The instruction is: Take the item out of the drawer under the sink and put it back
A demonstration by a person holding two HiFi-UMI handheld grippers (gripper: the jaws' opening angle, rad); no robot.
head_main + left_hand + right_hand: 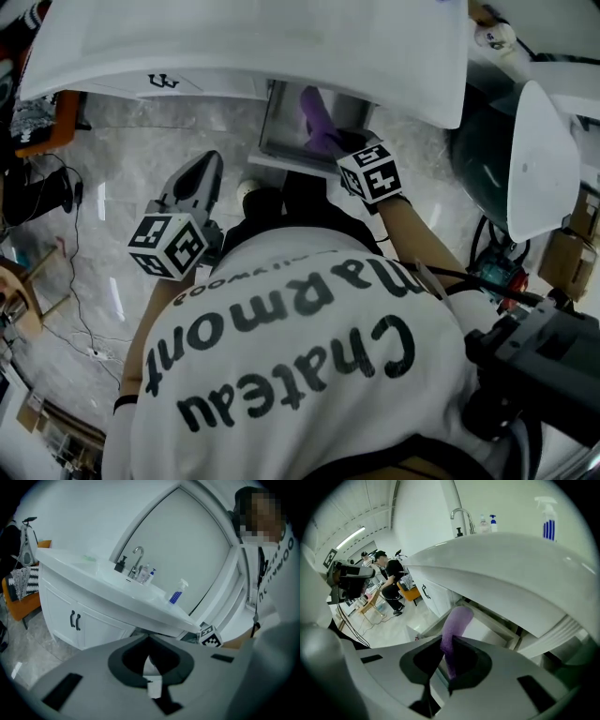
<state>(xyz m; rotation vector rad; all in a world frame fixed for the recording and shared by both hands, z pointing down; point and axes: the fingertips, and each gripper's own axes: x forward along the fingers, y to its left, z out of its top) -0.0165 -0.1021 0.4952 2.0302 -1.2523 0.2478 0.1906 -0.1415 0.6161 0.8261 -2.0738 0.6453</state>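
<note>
Purple and soft-looking, the item (455, 623) is pinched near one end between the jaws of the right gripper (443, 657), and its free end sticks out past them towards the open drawer (490, 626) under the sink. From the head view we see it over the drawer's grey inside (whether it touches the bottom we cannot tell). Apart from the item, we make out nothing in the part of the drawer that shows. The drawer is pulled out from below a white vanity counter (105, 588), whose curved front edge overhangs it. On the counter we find a chrome faucet (137, 560), a black dispenser (120, 565) and a small bottle (149, 575) just beside it, and a spray bottle (178, 592) with blue stripes standing nearer the counter's end. Below the counter, beside the drawer, are two white cabinet doors with black handles (75, 620). The floor (117, 178) is pale grey marble with cables lying across it. An orange chair (22, 603) stands off to the side of the vanity, and another person (392, 584) bends over well back in the room. The left gripper (205, 161) is held over the floor, apart from the drawer, its jaws pressed together with nothing between them.
</note>
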